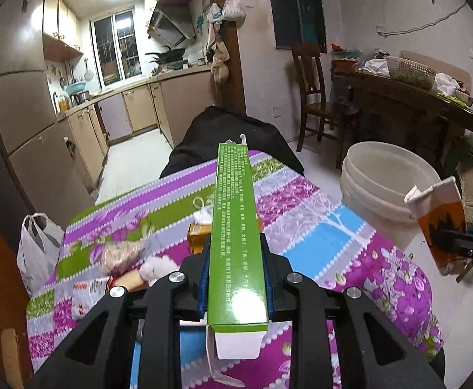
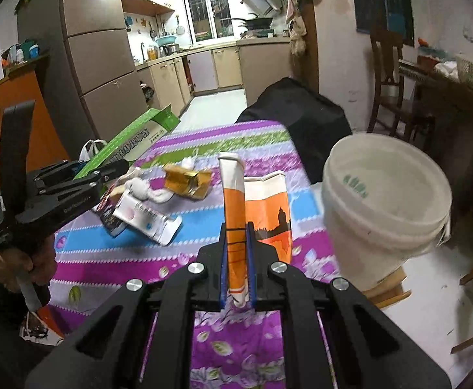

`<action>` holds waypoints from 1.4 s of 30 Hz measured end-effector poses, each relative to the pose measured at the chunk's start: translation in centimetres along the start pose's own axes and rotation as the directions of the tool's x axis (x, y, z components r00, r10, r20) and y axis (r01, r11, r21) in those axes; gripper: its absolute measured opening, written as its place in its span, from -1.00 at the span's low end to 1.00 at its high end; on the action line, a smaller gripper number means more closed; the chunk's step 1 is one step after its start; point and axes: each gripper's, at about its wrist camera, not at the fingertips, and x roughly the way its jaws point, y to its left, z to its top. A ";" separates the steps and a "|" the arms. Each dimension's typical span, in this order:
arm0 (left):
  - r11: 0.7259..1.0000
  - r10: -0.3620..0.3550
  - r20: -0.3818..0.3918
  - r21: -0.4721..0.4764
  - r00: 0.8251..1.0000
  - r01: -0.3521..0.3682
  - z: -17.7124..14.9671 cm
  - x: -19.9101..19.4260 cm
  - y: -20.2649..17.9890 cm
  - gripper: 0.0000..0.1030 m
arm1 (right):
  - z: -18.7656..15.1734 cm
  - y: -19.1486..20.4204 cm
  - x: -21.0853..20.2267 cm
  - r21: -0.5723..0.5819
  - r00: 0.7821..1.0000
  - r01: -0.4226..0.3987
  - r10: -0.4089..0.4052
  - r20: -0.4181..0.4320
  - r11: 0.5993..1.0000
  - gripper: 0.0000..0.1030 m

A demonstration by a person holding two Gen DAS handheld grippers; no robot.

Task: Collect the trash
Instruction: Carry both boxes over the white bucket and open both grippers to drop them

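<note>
While the left tool (image 1: 236, 259) pinches a long green cardboard box (image 1: 234, 214) above the desk (image 1: 333, 227) draped in a purple, green and blue flowered cloth, the right tool (image 2: 236, 253) pinches a flattened orange-and-white paper carton (image 2: 234, 201). A round white plastic bucket (image 2: 385, 201) stands just beside the desk's right edge. On the cloth lie a crumpled golden box (image 2: 187, 183), a white torn packet (image 2: 145, 220) and a small grey plush toy (image 1: 157, 267). A white plastic bag (image 1: 37, 249) hangs near the desk's left side.
</note>
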 end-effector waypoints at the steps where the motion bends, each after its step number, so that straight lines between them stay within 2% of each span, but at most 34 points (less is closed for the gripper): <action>1: 1.000 0.001 0.005 0.004 1.000 -0.001 0.3 0.0 -0.1 -0.49 | 0.3 -0.1 -0.1 -0.002 1.000 0.007 -0.007 0.004 1.000 -0.84; 13: 0.998 0.023 0.035 0.058 0.999 -0.025 2.3 0.7 -2.2 -0.49 | 2.7 -2.0 -0.2 -0.017 0.996 0.075 -0.074 0.042 0.997 -0.84; 17: 0.996 0.036 0.041 0.083 0.999 -0.039 3.1 1.6 -3.0 -0.49 | 3.6 -3.5 -0.3 -0.018 0.991 0.121 -0.120 0.052 0.993 -0.84; 23: 0.990 0.037 0.047 0.135 0.998 -0.043 5.0 4.1 -5.5 -0.49 | 5.0 -6.6 -0.5 -0.013 0.975 0.219 -0.218 0.050 0.976 -0.84; 30: 0.980 0.013 0.036 0.198 0.999 -0.020 7.7 7.8 -9.5 -0.49 | 6.1 -11.2 0.7 0.011 0.952 0.307 -0.307 -0.006 0.952 -0.84; 34: 0.973 -0.054 -0.022 0.225 0.998 0.058 10.2 11.1 -11.9 -0.49 | 7.0 -14.4 1.7 0.045 0.942 0.334 -0.332 -0.055 0.941 -0.84; 37: 0.960 -0.140 -0.086 0.233 0.986 0.157 12.5 14.0 -14.0 -0.49 | 7.9 -16.5 2.8 0.067 0.935 0.348 -0.341 -0.103 0.935 -0.84; 39: 0.944 -0.200 -0.125 0.241 0.972 0.225 13.7 15.6 -15.4 -0.49 | 8.5 -18.0 3.7 0.089 0.932 0.349 -0.335 -0.137 0.933 -0.84; 41: 0.918 -0.277 -0.162 0.247 0.947 0.311 14.9 17.1 -17.0 -0.49 | 8.8 -19.2 4.4 0.108 0.929 0.348 -0.328 -0.169 0.931 -0.84; 42: 0.898 -0.328 -0.188 0.243 0.926 0.367 15.4 18.0 -17.9 -0.49 | 8.9 -19.6 4.7 0.117 0.928 0.347 -0.323 -0.185 0.931 -0.84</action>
